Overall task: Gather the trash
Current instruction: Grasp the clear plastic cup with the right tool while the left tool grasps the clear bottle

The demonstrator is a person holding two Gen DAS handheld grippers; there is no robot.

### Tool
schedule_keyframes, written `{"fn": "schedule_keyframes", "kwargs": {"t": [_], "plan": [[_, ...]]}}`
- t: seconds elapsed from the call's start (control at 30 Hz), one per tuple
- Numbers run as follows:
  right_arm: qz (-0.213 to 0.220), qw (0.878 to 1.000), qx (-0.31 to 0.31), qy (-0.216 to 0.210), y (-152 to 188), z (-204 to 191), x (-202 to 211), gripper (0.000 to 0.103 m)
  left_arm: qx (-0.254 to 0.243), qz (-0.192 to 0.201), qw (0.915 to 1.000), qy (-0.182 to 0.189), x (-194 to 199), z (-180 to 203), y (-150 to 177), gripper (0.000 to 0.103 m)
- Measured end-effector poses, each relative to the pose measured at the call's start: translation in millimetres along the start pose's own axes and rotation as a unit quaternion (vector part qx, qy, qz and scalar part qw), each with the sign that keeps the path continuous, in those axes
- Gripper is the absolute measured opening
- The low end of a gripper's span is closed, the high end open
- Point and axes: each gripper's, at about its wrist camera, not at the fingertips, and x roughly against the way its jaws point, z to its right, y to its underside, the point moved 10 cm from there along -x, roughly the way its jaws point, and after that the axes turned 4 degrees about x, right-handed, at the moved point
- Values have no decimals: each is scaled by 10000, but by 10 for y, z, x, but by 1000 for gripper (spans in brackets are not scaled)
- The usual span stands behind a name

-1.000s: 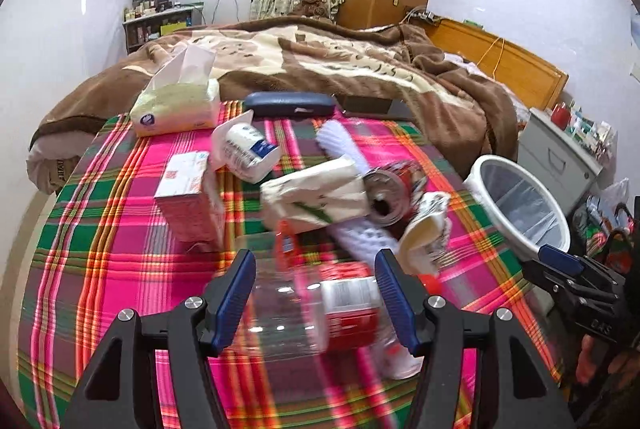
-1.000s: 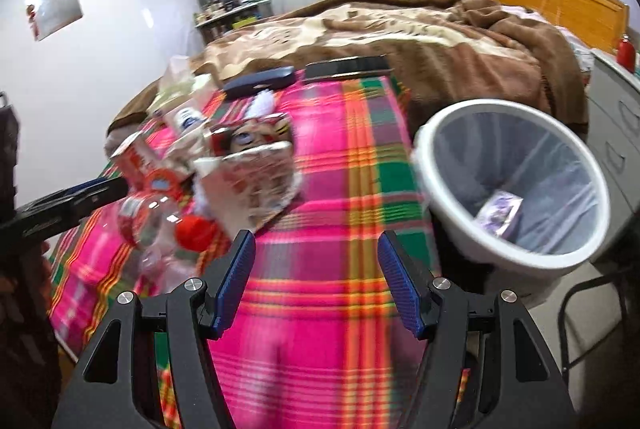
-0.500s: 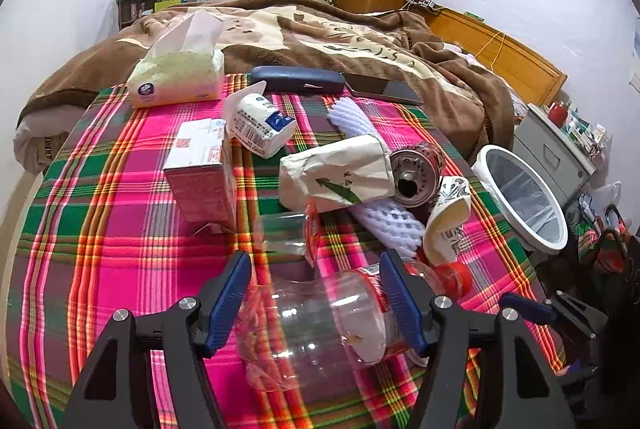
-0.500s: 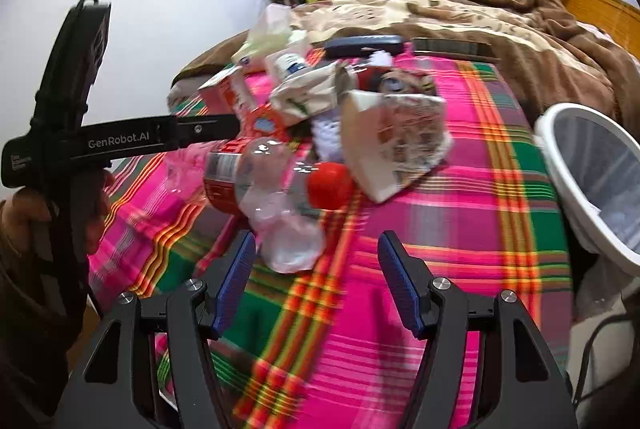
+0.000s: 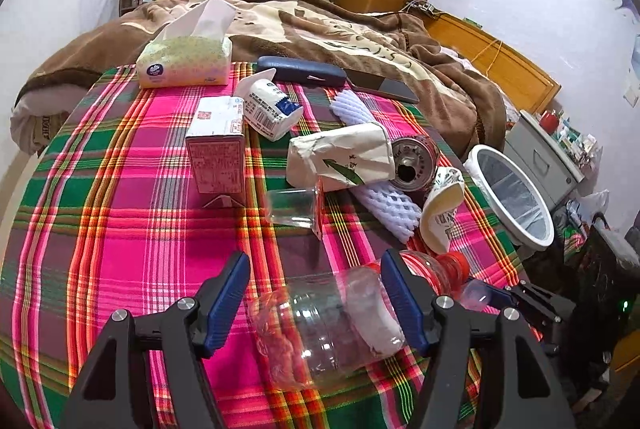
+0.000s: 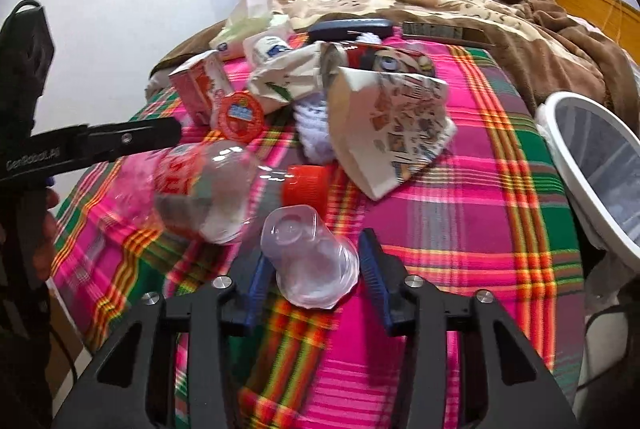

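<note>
near table edge (image 6: pixel 532 269), right gripper (image 6: pixel 310 281) seemingly clasps cup (image 6: pixel 310 269).

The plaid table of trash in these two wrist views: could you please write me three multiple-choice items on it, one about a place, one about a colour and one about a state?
1. Where is the white bin?
A. on the table
B. beside the table's right edge
C. on the bed

2. What colour is the cap of the big plastic bottle?
A. blue
B. red
C. white

3. How does the right hand-held gripper stand to the clear plastic cup?
A. its fingers lie on either side of the cup
B. it hangs over the bin
C. it is shut on a can

Key:
1 B: the bin's rim shows past the tablecloth, lower than it.
2 B: the right wrist view shows the ribbed cap bright red.
3 A: the cup lies between the two blue pads, though contact cannot be told.
</note>
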Motion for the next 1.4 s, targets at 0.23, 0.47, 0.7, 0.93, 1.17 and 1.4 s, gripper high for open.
{"fn": "schedule_keyframes", "kwargs": {"t": [0.23,0.47,0.7,0.93,1.17,1.4], "plan": [[52,9991,-373,206,24,281,94,34,-314,-128,9993,143,98,160,140,67],[131,9990,-389,201,39,282,89,34,-1057,-258,9934,364,201,379,340,75],[171,9983,-511,244,30,380,111,33,-1658,-448,9840,469,151,516,567,76],[202,9973,-634,313,43,506,162,31,-1897,-661,9783,513,53,650,590,77],[241,9964,-734,346,49,612,184,31,-2602,-1083,9593,170,-162,861,693,78],[252,9963,-760,318,64,660,191,31,-2517,-1130,9607,306,-282,1016,697,78]]}}
